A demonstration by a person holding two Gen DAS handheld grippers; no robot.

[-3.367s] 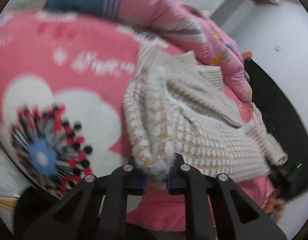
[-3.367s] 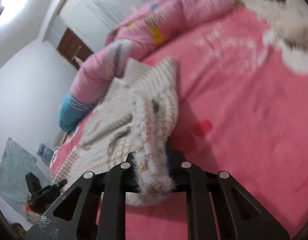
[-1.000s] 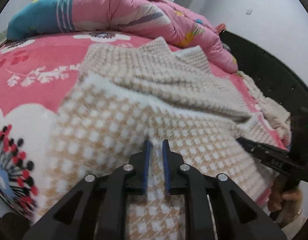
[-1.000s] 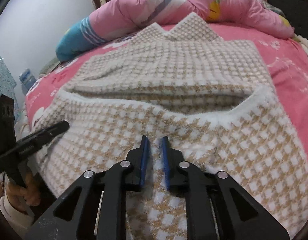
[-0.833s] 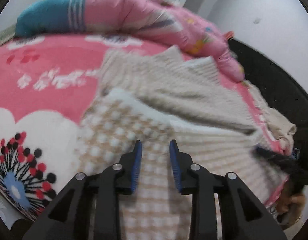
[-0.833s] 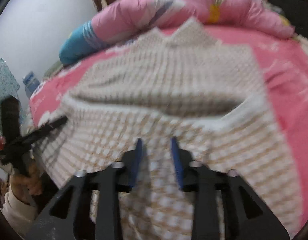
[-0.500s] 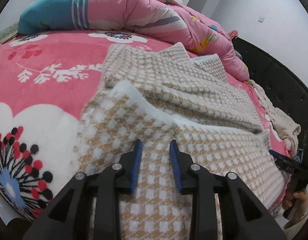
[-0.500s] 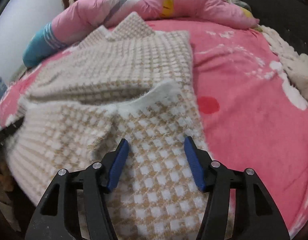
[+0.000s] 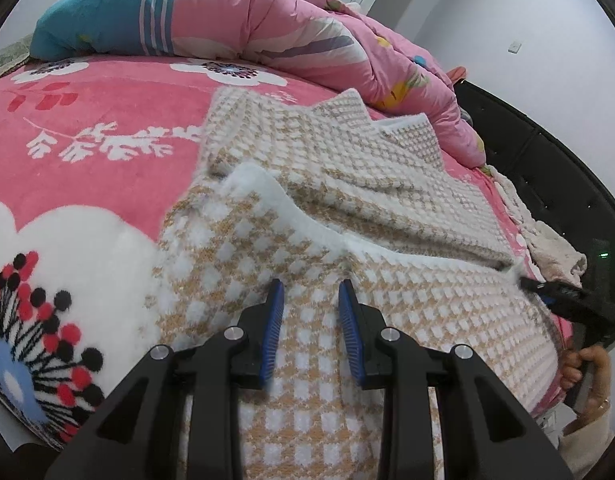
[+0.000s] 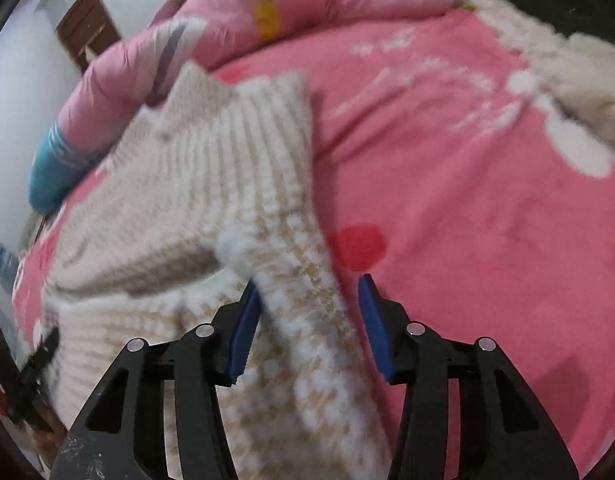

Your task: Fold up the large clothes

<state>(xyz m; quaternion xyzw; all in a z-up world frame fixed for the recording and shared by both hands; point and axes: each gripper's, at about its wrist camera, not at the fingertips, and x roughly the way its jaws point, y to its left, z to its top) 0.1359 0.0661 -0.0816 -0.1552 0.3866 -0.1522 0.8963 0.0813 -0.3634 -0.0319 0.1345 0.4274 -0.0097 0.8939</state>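
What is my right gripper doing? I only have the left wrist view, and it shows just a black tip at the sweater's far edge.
Observer: The right gripper has its jaws apart and closing. The side edge of the sweater lies between them, but the pads are not pinching it.
Operator: Is anything else near the outer pad?
Observer: Only the bare pink blanket. A red dot printed on it sits just beyond that pad.
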